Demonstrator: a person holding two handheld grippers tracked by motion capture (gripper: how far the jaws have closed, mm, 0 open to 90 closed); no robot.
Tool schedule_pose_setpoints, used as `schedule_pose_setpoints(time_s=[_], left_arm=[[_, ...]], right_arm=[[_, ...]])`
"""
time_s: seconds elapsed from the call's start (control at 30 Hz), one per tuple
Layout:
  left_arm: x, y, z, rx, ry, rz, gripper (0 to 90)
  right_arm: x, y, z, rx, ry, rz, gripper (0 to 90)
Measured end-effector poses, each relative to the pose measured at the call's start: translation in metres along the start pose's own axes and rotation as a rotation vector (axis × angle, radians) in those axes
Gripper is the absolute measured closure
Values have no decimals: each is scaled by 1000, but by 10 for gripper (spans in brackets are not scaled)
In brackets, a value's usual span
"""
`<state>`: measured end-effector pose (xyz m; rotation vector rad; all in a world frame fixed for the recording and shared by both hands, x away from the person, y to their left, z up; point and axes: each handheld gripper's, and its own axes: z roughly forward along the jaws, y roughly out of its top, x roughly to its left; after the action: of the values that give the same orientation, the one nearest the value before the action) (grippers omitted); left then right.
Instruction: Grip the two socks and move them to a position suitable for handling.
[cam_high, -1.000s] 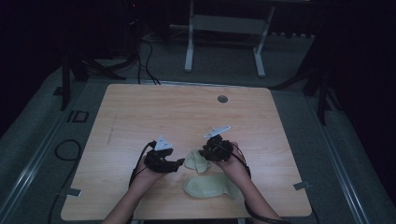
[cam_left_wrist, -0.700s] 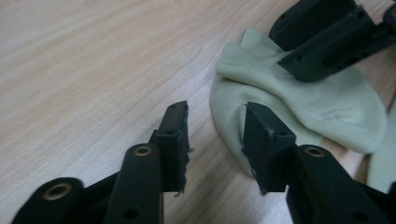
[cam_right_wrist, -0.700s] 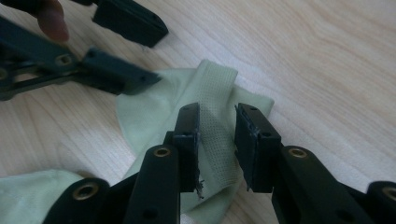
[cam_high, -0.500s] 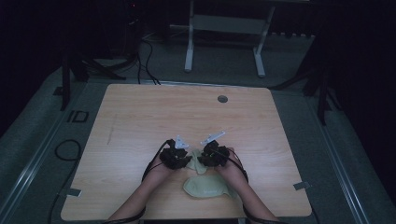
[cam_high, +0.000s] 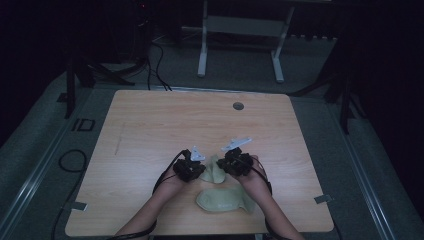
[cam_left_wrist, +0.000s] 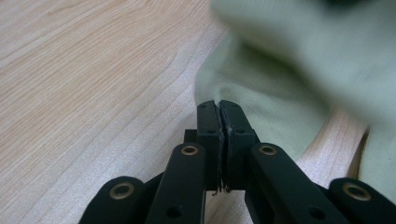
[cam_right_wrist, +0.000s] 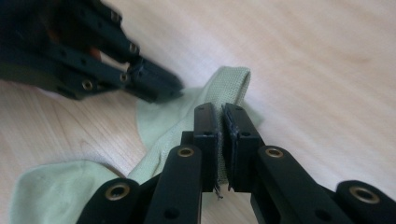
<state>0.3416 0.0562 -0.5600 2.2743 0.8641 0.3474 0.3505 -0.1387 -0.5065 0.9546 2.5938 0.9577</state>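
Near the bench's (cam_high: 150, 125) front edge, both grippers, left (cam_left_wrist: 218, 106) and right (cam_right_wrist: 219, 109), have just been closing their jaws, now pinching opposite edges of one pale green sock (cam_high: 216, 169), probably to lift it toward its mate (cam_high: 225, 200).

- The marking "ID" (cam_high: 83, 124) stands on the grey floor just left of the wooden table's (cam_high: 150, 120) far-left corner.
- Nothing else can be read.
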Motion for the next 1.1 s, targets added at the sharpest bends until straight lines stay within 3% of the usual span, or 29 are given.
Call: schedule_pose_setpoints(time_s=[0.2,0.4,0.67,0.83,1.0,1.1], left_arm=[[0,1,0,4,0,-10,873],[0,2,0,9,14,0,873],[4,4,2,14,19,1,872],[6,6,3,16,27,-3,872],[7,7,2,23,34,-23,863],[8,8,-6,1,49,-36,799]], right_arm=[[-19,1,-27,-50,-32,36,843],[-46,-21,-42,-66,-56,107,838],[-68,-50,-26,8,-84,163,835],[-74,-61,-11,51,-82,175,833],[-76,-66,-5,65,-87,188,764],[-76,-65,-12,46,-106,184,745]])
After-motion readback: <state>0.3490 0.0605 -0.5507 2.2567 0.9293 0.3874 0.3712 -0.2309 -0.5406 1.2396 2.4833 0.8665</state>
